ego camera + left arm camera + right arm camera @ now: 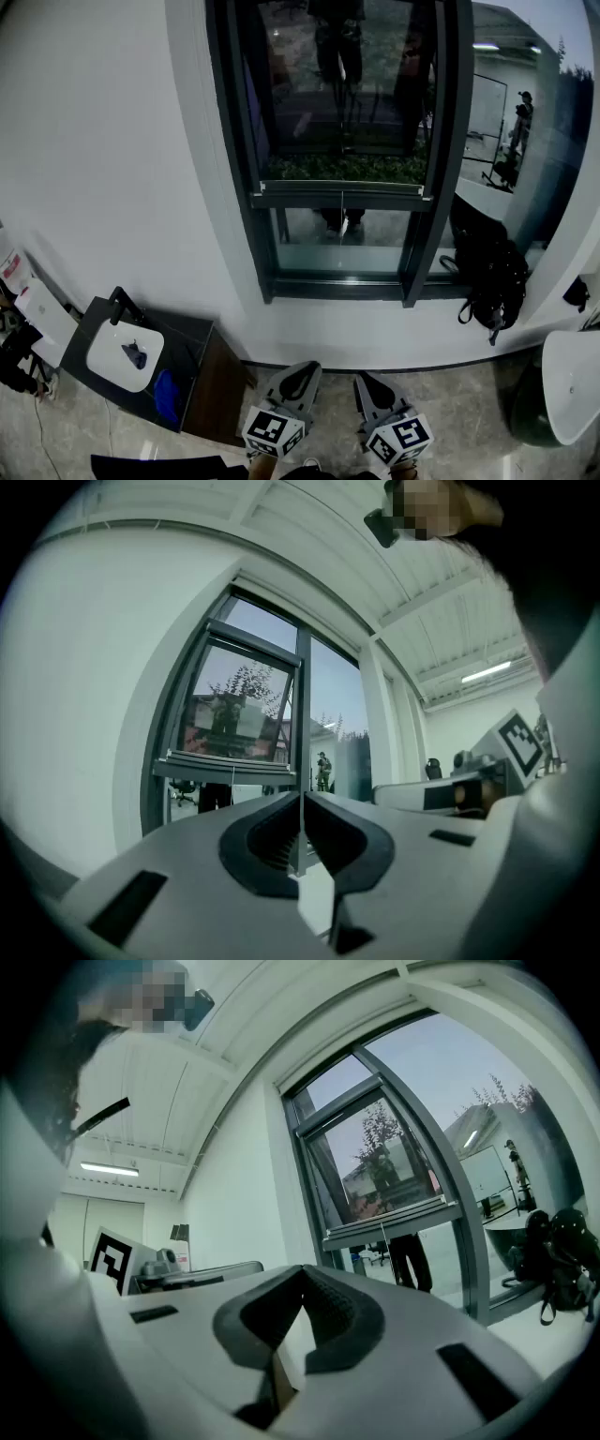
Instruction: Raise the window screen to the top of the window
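Note:
The window (pixel 342 141) has a dark frame set in a white wall. The screen's bottom bar (pixel 342 195) crosses it about two thirds of the way down, with a thin pull cord (pixel 342 214) hanging from its middle. Below the bar is bare glass down to the sill. My left gripper (pixel 302 367) and right gripper (pixel 366 379) sit low and side by side, well short of the window, both shut on nothing. The bar (pixel 230 766) shows beyond the shut left gripper (pixel 302 797). It also shows as the bar (pixel 389 1222) past the shut right gripper (pixel 302 1269).
A dark cabinet with a white sink (pixel 122 354) stands at the lower left by the wall, a blue item (pixel 167 394) on it. A black backpack (pixel 492 272) rests on the ledge right of the window. A white rounded basin (pixel 572 384) is at the right edge.

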`<state>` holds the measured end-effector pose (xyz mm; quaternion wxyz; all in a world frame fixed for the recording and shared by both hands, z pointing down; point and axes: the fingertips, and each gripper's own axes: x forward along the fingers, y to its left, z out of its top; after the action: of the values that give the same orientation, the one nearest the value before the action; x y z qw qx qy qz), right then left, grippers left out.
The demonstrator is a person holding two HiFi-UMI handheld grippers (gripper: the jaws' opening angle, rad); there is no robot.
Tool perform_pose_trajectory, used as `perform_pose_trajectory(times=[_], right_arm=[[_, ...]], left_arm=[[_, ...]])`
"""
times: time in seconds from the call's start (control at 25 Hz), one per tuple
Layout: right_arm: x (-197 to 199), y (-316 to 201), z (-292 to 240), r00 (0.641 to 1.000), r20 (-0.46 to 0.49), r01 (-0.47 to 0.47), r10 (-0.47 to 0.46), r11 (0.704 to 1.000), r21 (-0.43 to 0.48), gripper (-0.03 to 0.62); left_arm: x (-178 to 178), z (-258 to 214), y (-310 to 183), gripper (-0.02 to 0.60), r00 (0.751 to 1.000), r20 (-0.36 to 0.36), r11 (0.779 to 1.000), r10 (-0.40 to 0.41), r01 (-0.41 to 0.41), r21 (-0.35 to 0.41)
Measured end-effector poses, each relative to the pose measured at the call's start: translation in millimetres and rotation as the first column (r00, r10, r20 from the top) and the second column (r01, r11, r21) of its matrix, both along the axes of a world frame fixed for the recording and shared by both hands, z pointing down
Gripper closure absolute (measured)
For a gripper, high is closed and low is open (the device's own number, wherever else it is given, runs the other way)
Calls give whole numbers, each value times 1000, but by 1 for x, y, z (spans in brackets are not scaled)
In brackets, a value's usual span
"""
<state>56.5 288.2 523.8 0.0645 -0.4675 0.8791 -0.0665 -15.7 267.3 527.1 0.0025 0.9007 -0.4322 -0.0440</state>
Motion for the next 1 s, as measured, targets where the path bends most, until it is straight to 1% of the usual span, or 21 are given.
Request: perform_pose_trajectory(times=[0.12, 0.2, 0.4, 0.6, 0.8, 0.92, 1.0], right_arm=[[-15, -11, 8, 1000, -11, 8, -8, 1000, -21, 585], [-23, -18, 18, 1000, -14, 7, -8, 999, -32, 586], [-37, -42, 30, 1000, -20, 7, -8, 998, -62, 586], [-53, -77, 37, 999, -18, 49, -51, 994, -100, 585], [-61, -137, 49, 995, 5, 101, -101, 990, -99, 586], [-58, -187, 43, 993, 21, 120, -119, 988, -100, 586], [-52, -220, 34, 991, 21, 131, -130, 987, -96, 585]], left_arm=[[-18, 3, -15, 581, 1000, -13, 1000, -9, 9, -11], [-29, 5, -25, 581, 1000, -25, 999, -18, 17, -32], [-44, 27, -46, 581, 1000, -30, 998, -5, 3, -61], [-60, 36, -80, 580, 998, -50, 996, -37, 32, -79], [-73, 39, -134, 580, 995, -52, 992, -90, 86, -90], [-80, 39, -179, 580, 991, -59, 990, -123, 117, -84], [-78, 34, -212, 580, 989, -66, 988, -131, 125, -88]])
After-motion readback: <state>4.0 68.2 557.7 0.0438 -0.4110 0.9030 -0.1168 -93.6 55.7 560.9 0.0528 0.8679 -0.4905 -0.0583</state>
